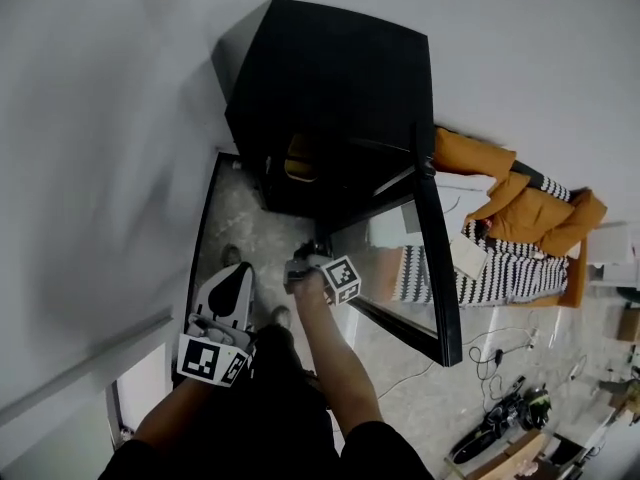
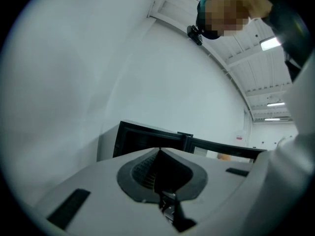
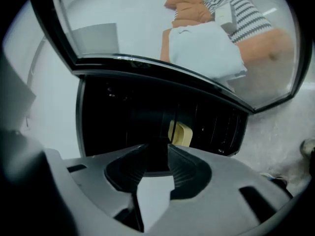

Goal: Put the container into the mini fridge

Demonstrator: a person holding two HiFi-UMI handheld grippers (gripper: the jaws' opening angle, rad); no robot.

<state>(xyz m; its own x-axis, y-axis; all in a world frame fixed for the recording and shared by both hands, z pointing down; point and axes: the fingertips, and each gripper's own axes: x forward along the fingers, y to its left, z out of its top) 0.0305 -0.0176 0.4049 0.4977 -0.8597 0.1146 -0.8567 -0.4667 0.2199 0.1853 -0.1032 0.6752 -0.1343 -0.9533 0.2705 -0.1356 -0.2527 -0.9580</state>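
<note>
My right forearm [image 1: 340,368] stretches out below me, and the right gripper [image 1: 300,270] at its end points into the open black fridge [image 1: 330,98]. Its 2 jaws stand partly spread with nothing between them; the gap shows only the dark inside of the fridge. The yellow container [image 3: 181,133] sits in there, just past the jaw tips and a little to their right, touching neither jaw. From above I see it as a pale patch [image 1: 298,160] in the opening. The glass door [image 1: 440,268] hangs wide open on my right. My left gripper [image 1: 238,273] hangs near my left leg, its jaws pressed together and empty.
</note>
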